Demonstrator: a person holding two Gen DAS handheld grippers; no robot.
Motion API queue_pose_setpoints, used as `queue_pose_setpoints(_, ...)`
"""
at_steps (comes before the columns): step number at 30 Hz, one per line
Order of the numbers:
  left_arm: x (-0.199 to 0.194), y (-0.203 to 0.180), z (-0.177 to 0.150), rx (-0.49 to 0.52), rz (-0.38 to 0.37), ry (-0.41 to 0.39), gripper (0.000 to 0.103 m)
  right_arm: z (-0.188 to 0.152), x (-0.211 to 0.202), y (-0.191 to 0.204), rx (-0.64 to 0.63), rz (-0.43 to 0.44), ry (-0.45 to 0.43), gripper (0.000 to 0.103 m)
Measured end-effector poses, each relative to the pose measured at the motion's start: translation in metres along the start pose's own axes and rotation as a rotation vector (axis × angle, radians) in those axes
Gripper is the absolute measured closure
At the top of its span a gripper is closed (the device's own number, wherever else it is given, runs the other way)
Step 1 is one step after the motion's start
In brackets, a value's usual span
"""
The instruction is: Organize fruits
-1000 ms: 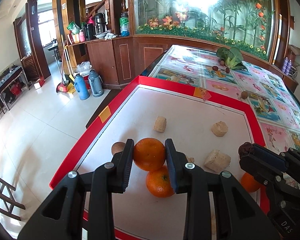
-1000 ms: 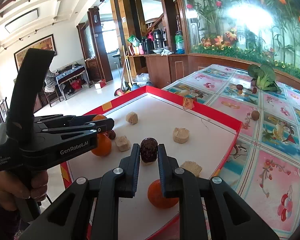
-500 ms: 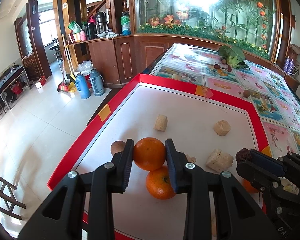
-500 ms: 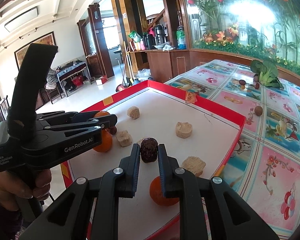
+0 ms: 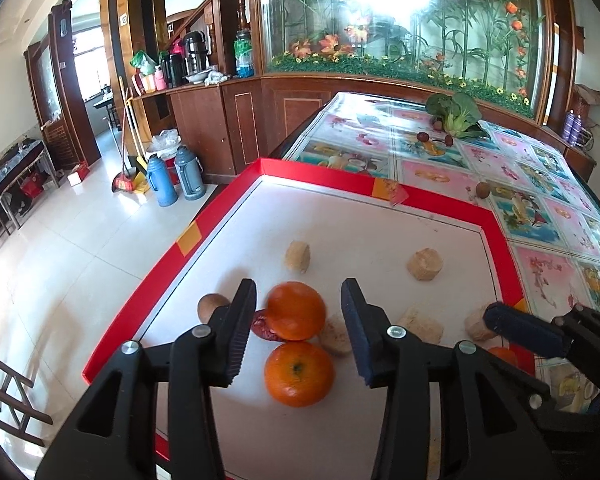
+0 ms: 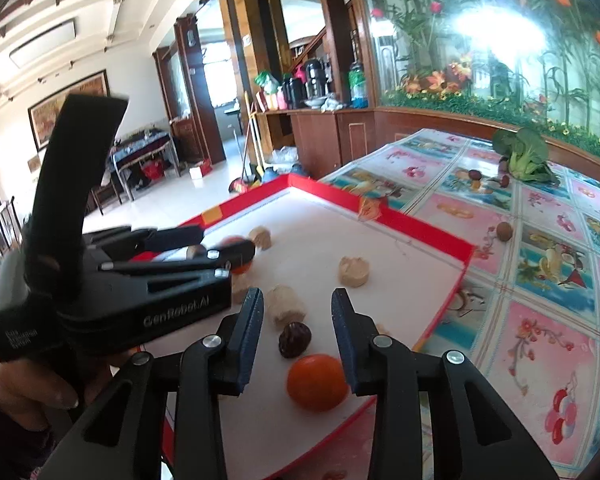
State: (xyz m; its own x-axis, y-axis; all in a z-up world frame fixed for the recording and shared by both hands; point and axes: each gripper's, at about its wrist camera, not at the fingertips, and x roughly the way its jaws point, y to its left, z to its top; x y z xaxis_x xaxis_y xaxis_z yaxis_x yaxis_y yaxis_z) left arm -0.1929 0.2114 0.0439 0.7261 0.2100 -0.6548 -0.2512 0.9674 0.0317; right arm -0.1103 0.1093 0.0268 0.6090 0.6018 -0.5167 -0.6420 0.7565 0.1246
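My left gripper (image 5: pixel 297 326) is open over the white, red-rimmed tray (image 5: pixel 380 192). An orange (image 5: pixel 295 310) lies free between its fingers, resting against a second orange (image 5: pixel 298 374) and a red date (image 5: pixel 263 326). My right gripper (image 6: pixel 297 338) is open too. A dark red date (image 6: pixel 294 339) lies on the tray between its fingers, with a third orange (image 6: pixel 317 382) just in front of it. The right gripper shows at the right edge of the left wrist view (image 5: pixel 532 332). The left gripper shows at the left of the right wrist view (image 6: pixel 203 248).
Several beige chunks (image 5: pixel 424 264) and a brown round fruit (image 5: pixel 211 306) lie on the tray. The tray sits on a table with a fruit-print cloth (image 6: pixel 540 260). A leafy green vegetable (image 6: pixel 522 156) and small fruits lie at its far end.
Both grippers have opened. The left one let go of its orange, which now rests on the tray. The right one let go of the dark date, now lying by the third orange.
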Motion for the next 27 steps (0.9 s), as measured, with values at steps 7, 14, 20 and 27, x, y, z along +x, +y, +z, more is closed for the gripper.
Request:
queue_pose_setpoints(7, 0.000, -0.008, 0.000, 0.008, 0.004, -0.023, 0.044, 0.010, -0.013, -0.036, 0.084, -0.061, -0.057, 0.065)
queue_pose_setpoints(14, 0.001, -0.017, 0.004, 0.014, 0.036, -0.075, 0.042, 0.014, -0.021, -0.070, 0.192, -0.089, -0.085, 0.063)
queue_pose_setpoints(20, 0.007, -0.021, 0.008, 0.013, 0.047, -0.078, 0.040, 0.014, -0.024, -0.079, 0.233, -0.094, -0.093, 0.062)
queue_pose_setpoints(27, 0.023, -0.028, 0.016, 0.004, 0.034, -0.051, 0.031, 0.015, -0.032, -0.082, 0.226, -0.162, -0.130, 0.059)
